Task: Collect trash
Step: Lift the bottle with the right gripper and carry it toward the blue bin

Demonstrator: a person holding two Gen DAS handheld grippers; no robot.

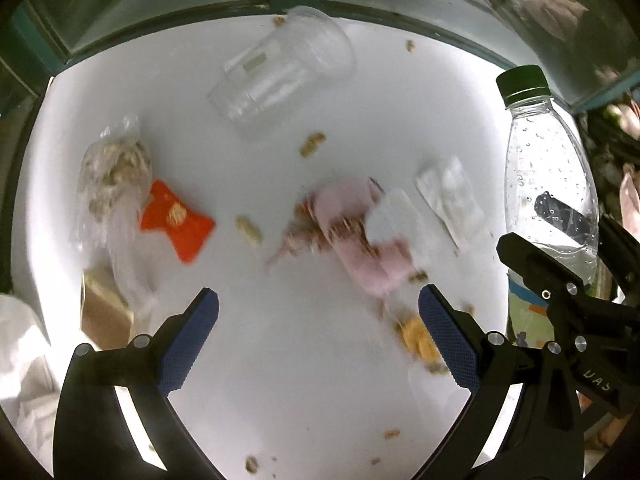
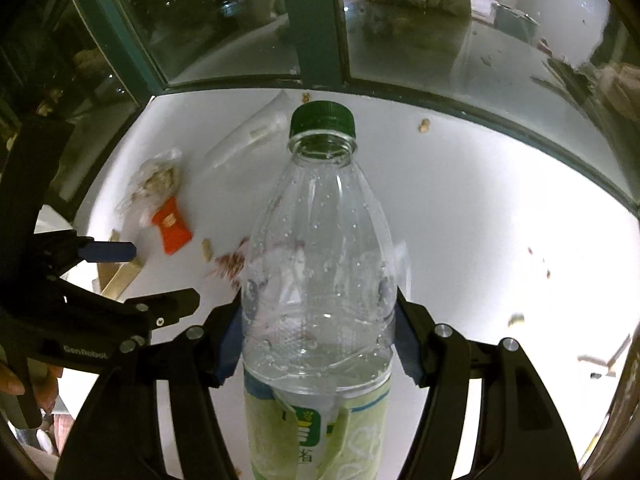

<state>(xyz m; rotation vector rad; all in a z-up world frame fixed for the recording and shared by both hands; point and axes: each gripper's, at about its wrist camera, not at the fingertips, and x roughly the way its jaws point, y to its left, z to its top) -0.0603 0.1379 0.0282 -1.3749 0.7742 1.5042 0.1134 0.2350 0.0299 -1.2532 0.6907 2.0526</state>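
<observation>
Above the white table (image 1: 320,380) | right hand-held gripper (image 2: 318,344) pinches the plastic bottle (image 2: 316,248), green cap up | left hand-held gripper (image 1: 320,320) spread wide, nothing inside | trash lies below

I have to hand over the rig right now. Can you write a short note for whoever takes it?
Right gripper: shut on the plastic bottle, green cap on, a little water inside.
Left gripper: open, empty, above the white table.
On the table: clear cup on its side, bag of scraps, red wrapper, pink wrapper with crumbs, white napkin, brown box, loose peanut shells.
Done: bottle picked up.
Left: bin the bottle, then collect everything else.
</observation>
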